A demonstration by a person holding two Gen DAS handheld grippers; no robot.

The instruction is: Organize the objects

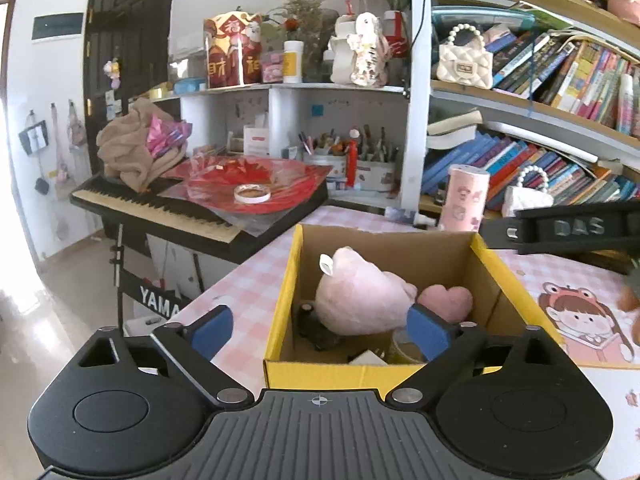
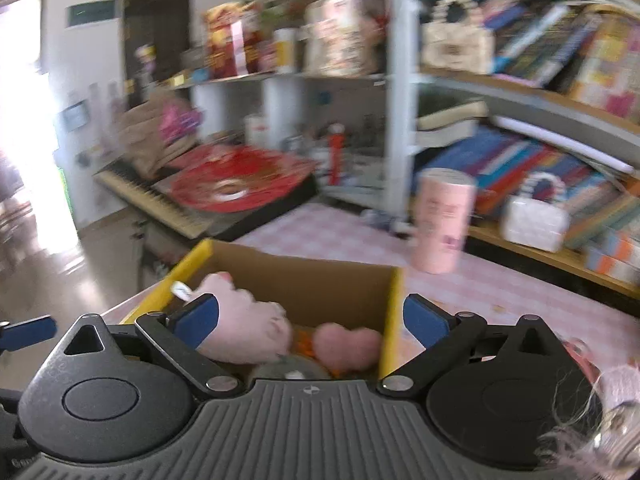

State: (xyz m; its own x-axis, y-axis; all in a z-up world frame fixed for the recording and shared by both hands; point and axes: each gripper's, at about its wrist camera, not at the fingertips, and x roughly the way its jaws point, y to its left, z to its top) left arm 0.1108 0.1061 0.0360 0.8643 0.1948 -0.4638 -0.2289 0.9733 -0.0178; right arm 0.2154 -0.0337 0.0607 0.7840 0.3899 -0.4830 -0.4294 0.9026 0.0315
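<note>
A yellow cardboard box (image 1: 280, 312) (image 2: 390, 312) stands open on the pink checked table. Inside lie a pink plush toy (image 1: 360, 296) (image 2: 244, 328), a pink heart cushion (image 1: 446, 300) (image 2: 346, 344), a dark object (image 1: 316, 326) and other small items. My left gripper (image 1: 320, 332) hovers at the box's near edge, jaws open wide, nothing between its blue pads. The right gripper (image 2: 310, 322) is also open over the box, empty; this view is motion-blurred. Part of the right gripper shows as a black bar (image 1: 572, 230) in the left wrist view.
A pink printed tumbler (image 1: 464, 196) (image 2: 440, 220) stands behind the box. A keyboard (image 1: 160, 208) holding a red plate (image 1: 256, 184) sits left of the table. Crowded bookshelves (image 1: 540, 100) fill the back and right. A fuzzy pink item (image 2: 616, 396) lies at the lower right.
</note>
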